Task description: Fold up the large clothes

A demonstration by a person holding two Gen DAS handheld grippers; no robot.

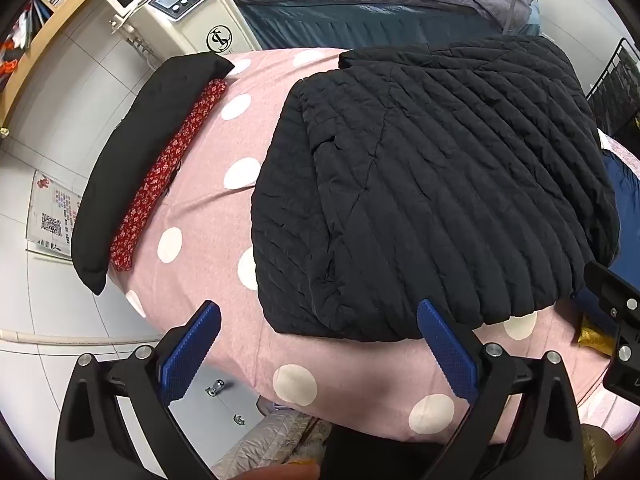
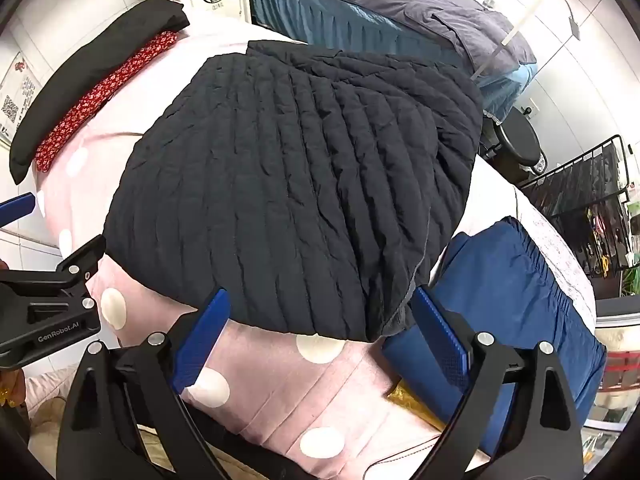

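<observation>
Lying already folded into a thick black bundle, the jacket (image 1: 432, 188) at the centre of the dotted pink cover (image 1: 208, 216). Hovering wide apart and empty at six o'clock, the left gripper (image 1: 318, 350) and right gripper (image 2: 320, 336), not touching it. Probably remaining only one more fold or moving it toward the stack at ten o'clock.

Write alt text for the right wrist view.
A black quilted jacket lies folded on a pink polka-dot sheet, the open right gripper above its near edge, jaws empty. A folded blue garment sits to the right.
</observation>
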